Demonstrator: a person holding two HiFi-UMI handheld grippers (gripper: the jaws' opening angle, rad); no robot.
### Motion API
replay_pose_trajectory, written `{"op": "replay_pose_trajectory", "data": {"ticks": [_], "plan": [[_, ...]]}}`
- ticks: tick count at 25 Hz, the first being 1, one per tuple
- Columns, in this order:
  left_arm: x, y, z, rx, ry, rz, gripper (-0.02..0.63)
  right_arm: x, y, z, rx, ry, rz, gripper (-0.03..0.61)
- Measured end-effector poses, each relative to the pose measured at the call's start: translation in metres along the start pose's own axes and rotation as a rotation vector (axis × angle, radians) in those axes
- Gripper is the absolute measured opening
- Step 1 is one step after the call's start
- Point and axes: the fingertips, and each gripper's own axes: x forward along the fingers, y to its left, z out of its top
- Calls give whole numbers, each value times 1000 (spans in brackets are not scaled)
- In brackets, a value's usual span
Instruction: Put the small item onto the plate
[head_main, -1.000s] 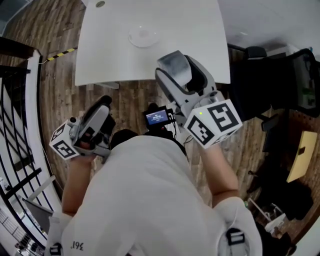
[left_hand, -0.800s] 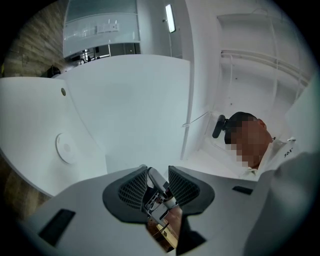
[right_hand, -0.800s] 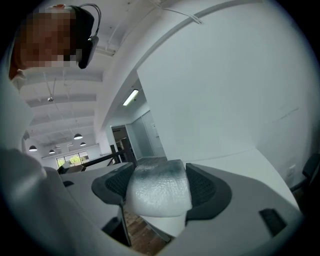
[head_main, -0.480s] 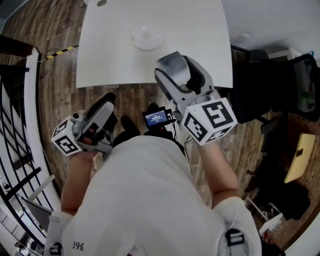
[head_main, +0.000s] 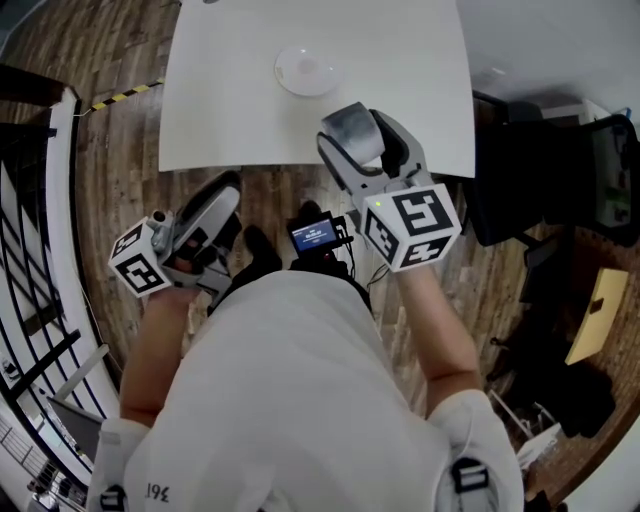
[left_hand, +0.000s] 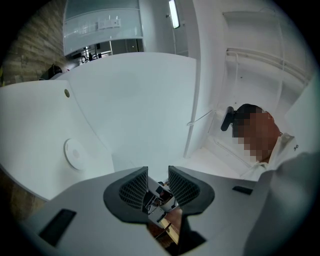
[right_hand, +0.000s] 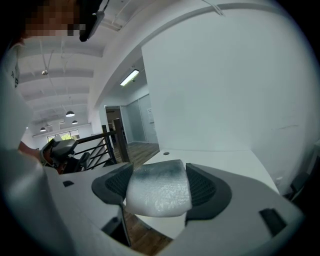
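Note:
A small round white plate (head_main: 308, 71) sits on the white table (head_main: 400, 60) at the top of the head view. My right gripper (head_main: 355, 140) is shut on a small soft grey-white item (head_main: 350, 128), held over the table's near edge, short of the plate. The item (right_hand: 159, 192) fills the gap between the right jaws. My left gripper (head_main: 222, 200) hangs over the wooden floor, left of and below the table's near edge. Its jaws stand a narrow way apart with nothing between them. In the left gripper view the plate (left_hand: 75, 153) lies on the table (left_hand: 140, 100).
A chest-mounted device with a lit screen (head_main: 313, 234) sits between the grippers. A black railing (head_main: 40, 250) runs along the left. A black chair (head_main: 560, 170) stands right of the table. Striped tape (head_main: 120, 97) marks the floor by the table's left corner.
Both grippers have moved up toward the table. The right gripper, still holding the item, now reaches over the table's near edge. The plate sits slightly further right in view.

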Motion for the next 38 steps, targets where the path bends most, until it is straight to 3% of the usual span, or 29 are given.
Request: {"op": "replay_pose_trajectory", "data": {"ticks": [22, 32, 38], "plan": [[13, 96, 13, -41, 71, 162, 118, 125, -46, -65, -157, 255, 17, 321], [31, 113, 8, -50, 109, 183, 118, 186, -88, -101, -223, 378, -11, 321], [35, 116, 4, -57, 108, 206, 118, 224, -109, -119, -210, 449, -22, 321]]}}
